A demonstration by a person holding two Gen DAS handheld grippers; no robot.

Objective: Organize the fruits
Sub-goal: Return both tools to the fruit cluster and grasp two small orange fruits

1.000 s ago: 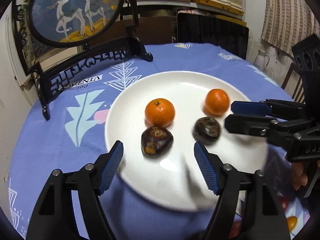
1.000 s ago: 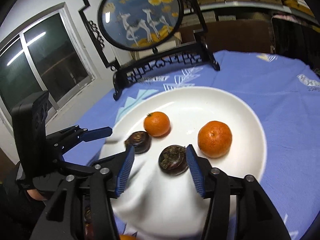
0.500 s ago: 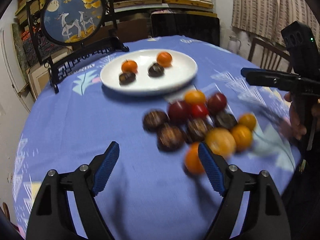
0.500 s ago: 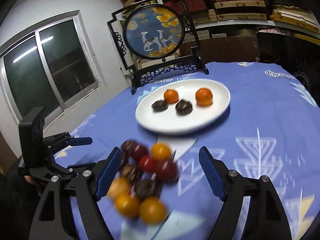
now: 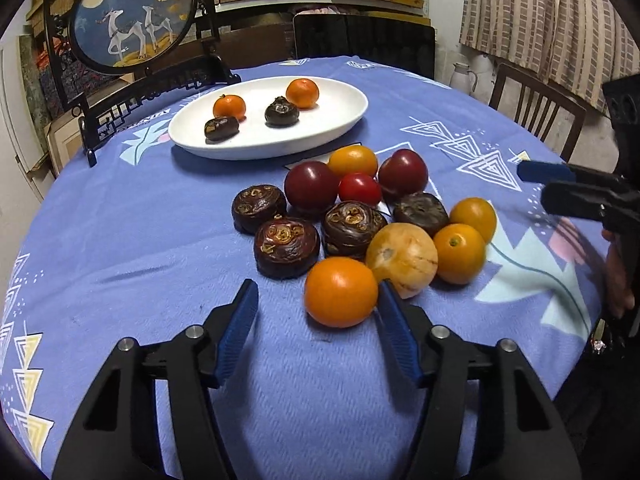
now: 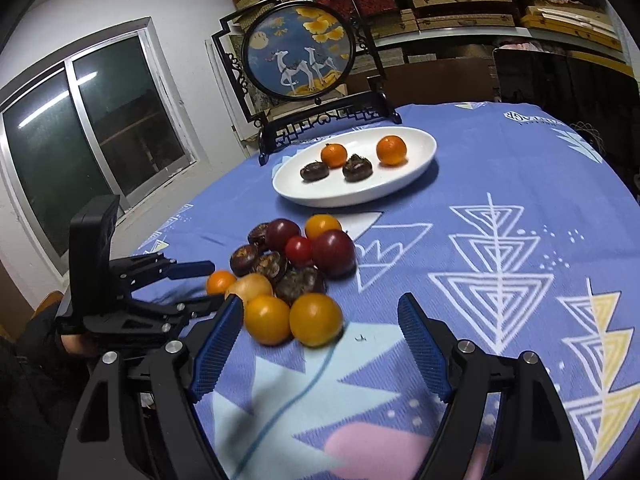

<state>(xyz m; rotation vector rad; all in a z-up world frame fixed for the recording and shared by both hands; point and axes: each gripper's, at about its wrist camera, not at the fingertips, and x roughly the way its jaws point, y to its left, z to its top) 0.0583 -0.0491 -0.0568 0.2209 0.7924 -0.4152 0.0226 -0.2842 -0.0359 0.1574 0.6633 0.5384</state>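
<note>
A pile of fruit lies on the blue tablecloth: orange tomatoes, dark red tomatoes, one small red tomato (image 5: 359,189) and brown water chestnuts (image 5: 286,247). My left gripper (image 5: 318,328) is open and empty, with the nearest orange fruit (image 5: 340,291) just ahead between its fingertips. My right gripper (image 6: 320,340) is open and empty, with two orange fruits (image 6: 315,319) just ahead between its fingertips. A white oval plate (image 5: 320,132) beyond the pile holds two mandarins and two water chestnuts; it also shows in the right wrist view (image 6: 416,160).
A round framed deer picture on a black stand (image 5: 132,16) stands behind the plate. A wooden chair (image 5: 536,108) is at the table's far right edge. A window (image 6: 92,128) is beyond the table's left side. Shelves fill the back wall.
Both grippers have drawn back from over the plate to the near side of the fruit pile. Both jaws stay open and empty. The fruits on the plate have not moved.
</note>
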